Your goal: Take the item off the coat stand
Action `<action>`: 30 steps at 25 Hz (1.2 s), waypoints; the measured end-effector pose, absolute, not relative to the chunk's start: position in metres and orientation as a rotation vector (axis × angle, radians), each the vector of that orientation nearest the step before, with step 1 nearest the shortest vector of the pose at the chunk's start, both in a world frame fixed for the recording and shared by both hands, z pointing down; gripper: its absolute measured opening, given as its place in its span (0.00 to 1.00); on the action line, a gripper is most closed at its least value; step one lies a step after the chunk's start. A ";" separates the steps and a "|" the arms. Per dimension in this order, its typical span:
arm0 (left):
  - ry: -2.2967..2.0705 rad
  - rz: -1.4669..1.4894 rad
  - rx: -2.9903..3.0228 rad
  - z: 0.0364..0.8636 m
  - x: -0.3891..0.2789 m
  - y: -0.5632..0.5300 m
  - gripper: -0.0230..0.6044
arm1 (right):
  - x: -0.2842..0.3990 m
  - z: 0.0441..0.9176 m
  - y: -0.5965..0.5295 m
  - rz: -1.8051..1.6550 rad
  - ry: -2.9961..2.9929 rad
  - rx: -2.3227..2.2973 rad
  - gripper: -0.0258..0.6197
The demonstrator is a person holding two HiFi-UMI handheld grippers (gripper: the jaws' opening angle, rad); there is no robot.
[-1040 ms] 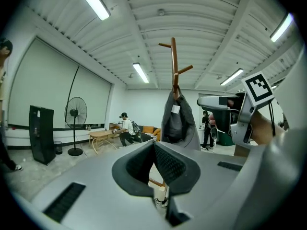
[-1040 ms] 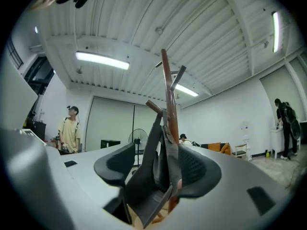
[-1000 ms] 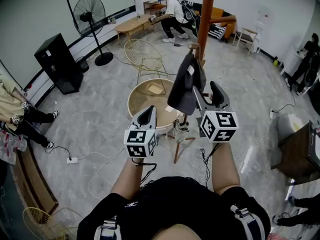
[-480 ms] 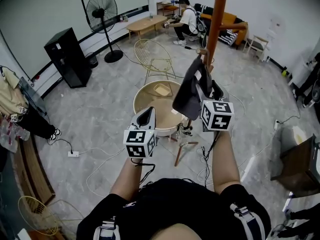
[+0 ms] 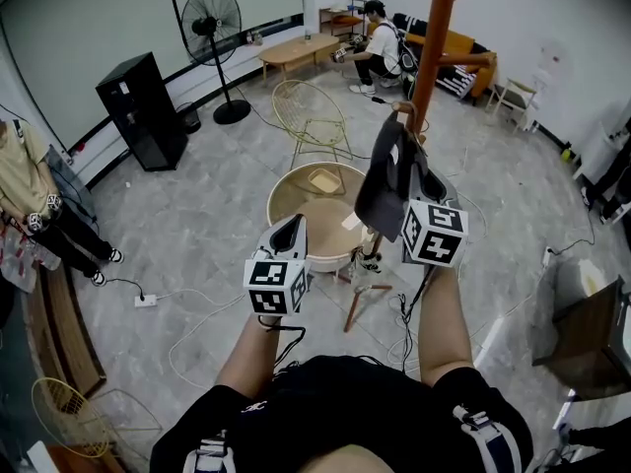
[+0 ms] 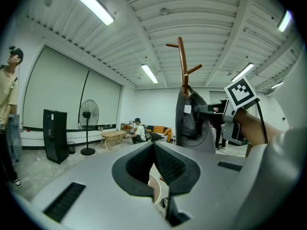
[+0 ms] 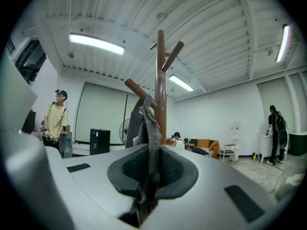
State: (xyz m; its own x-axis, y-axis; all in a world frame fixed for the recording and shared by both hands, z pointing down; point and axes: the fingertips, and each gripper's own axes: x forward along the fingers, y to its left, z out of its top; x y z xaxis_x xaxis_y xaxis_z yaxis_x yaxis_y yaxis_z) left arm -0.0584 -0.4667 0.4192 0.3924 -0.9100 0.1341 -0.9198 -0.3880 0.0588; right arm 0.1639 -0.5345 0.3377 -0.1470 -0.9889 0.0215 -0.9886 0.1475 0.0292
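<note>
A dark grey garment [image 5: 383,180] with a white label hangs from a peg of the brown wooden coat stand [image 5: 432,37]. My right gripper [image 5: 421,183] is raised against the garment's right side. Its jaws are closing, and in the right gripper view a fold of the grey fabric [image 7: 146,121] is pinched between the pads of the right gripper [image 7: 152,150]. The stand's pole [image 7: 161,80] rises just behind it. My left gripper [image 5: 291,229] hangs lower and to the left, shut and holding nothing, away from the garment [image 6: 189,119].
A round wooden tub table [image 5: 286,193] stands under the stand's legs [image 5: 355,299]. Behind it are a wire chair [image 5: 311,116], a floor fan [image 5: 212,28] and a black cabinet [image 5: 143,106]. One person crouches [image 5: 380,47] at the back and another stands [image 5: 30,195] at the left. Cables lie across the floor.
My right gripper has moved up against the hanging garment and its jaws have closed on the fabric. The left gripper has stayed at about the same place.
</note>
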 end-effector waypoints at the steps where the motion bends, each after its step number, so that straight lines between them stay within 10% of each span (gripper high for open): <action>1: -1.666 0.120 2.515 0.419 -0.059 -0.465 0.06 | 0.163 0.334 -0.531 -0.025 -2.357 2.034 0.09; 30: -1.687 0.114 2.420 0.438 -0.101 -0.430 0.06 | 0.104 0.348 -0.455 0.060 -2.530 1.841 0.09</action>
